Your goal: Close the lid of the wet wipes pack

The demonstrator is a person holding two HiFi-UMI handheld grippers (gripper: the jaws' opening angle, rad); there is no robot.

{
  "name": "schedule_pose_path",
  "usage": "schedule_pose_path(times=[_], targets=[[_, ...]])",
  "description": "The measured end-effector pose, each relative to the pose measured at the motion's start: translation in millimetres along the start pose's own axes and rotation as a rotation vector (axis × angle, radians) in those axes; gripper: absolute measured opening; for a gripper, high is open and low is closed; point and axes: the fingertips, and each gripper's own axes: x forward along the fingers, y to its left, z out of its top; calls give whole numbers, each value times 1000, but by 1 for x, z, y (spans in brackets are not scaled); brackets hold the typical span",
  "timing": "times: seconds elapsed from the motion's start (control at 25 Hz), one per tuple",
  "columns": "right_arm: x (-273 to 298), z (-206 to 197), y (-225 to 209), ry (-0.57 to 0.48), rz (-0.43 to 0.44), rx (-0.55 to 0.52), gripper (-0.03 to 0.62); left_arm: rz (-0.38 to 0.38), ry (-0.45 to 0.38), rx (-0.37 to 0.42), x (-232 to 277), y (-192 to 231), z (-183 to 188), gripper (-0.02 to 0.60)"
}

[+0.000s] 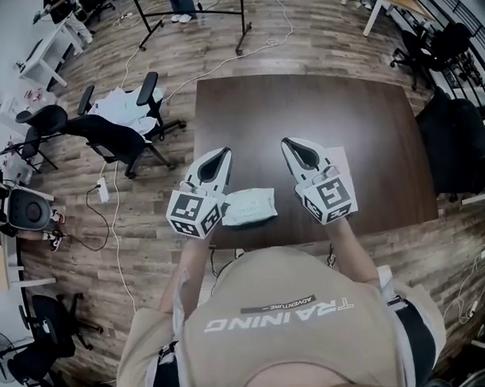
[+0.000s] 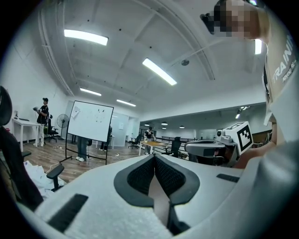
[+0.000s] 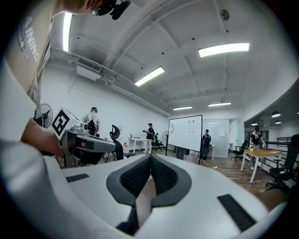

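The white wet wipes pack (image 1: 248, 206) lies near the front edge of the dark brown table (image 1: 303, 107), between my two grippers. In the head view it is too small to show how its lid stands. My left gripper (image 1: 224, 153) is held above the table's left front corner, just left of the pack, jaws shut and empty. My right gripper (image 1: 288, 143) hovers to the right of the pack, also shut on nothing. Both gripper views look out level across the room, with closed jaws (image 2: 154, 156) (image 3: 150, 156), and the pack is not in either.
A white sheet (image 1: 341, 160) lies on the table under the right gripper. Black office chairs (image 1: 113, 138) and cables stand on the wood floor left of the table. A whiteboard (image 2: 90, 121) and several people are far off in the room.
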Motion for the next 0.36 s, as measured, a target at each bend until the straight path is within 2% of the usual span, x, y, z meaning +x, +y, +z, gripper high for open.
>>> schedule_pose_path(times=[0.36], targets=[[15, -16, -31, 38, -17, 74, 14, -11, 48, -64, 32, 18, -14, 11]])
